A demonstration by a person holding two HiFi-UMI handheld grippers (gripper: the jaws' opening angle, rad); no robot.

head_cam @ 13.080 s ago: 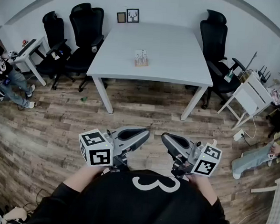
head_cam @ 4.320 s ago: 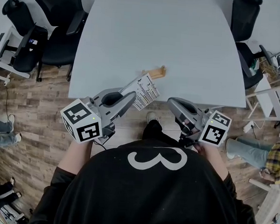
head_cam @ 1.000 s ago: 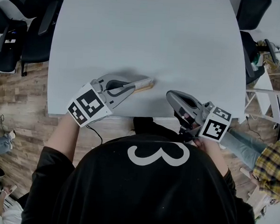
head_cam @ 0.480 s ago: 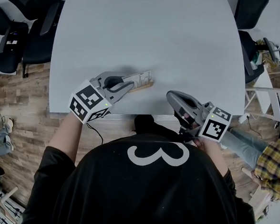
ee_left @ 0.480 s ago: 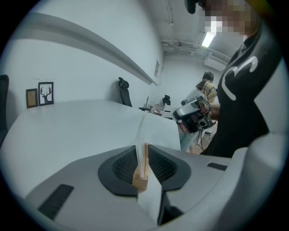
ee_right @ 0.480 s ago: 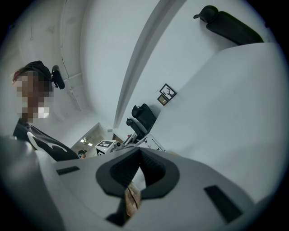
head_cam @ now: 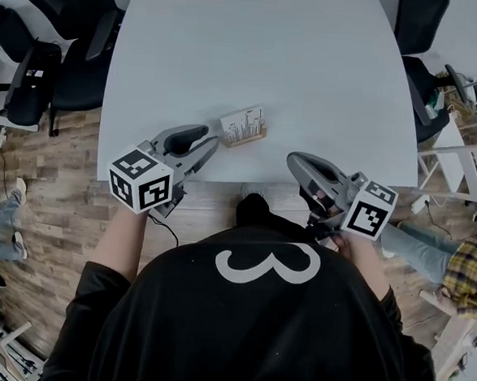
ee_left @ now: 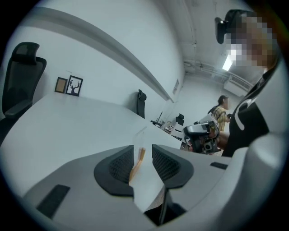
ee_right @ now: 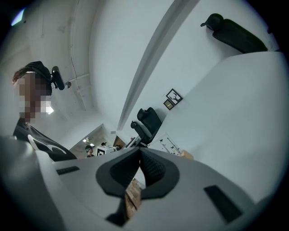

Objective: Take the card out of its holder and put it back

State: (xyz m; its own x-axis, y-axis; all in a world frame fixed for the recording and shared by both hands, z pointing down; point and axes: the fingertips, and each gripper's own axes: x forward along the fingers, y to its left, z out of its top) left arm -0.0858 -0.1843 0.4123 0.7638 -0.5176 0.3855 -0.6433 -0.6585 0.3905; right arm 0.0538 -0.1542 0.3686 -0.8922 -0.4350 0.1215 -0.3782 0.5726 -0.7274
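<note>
A white printed card (head_cam: 243, 125) stands upright in its small wooden holder (head_cam: 247, 137) near the front edge of the white table (head_cam: 256, 48). My left gripper (head_cam: 214, 143) sits just left of it. Its jaws are opening, and in the left gripper view the card (ee_left: 145, 180) and the holder (ee_left: 137, 165) show edge-on in the gap, with the pads (ee_left: 118, 165) off them. My right gripper (head_cam: 294, 159) hangs over the table's front edge, apart from the card, jaws shut on nothing. In the right gripper view the card (ee_right: 173, 146) stands far off.
Black office chairs (head_cam: 69, 43) stand to the left of the table, and another (head_cam: 421, 19) at its far right corner. A white rack (head_cam: 468, 169) and a seated person's legs (head_cam: 429, 256) are at the right. Wooden floor lies below the table's near edge.
The left gripper has drawn back toward the table's front edge and its jaws have parted. The card now stands free in the holder. The right gripper has barely moved.
</note>
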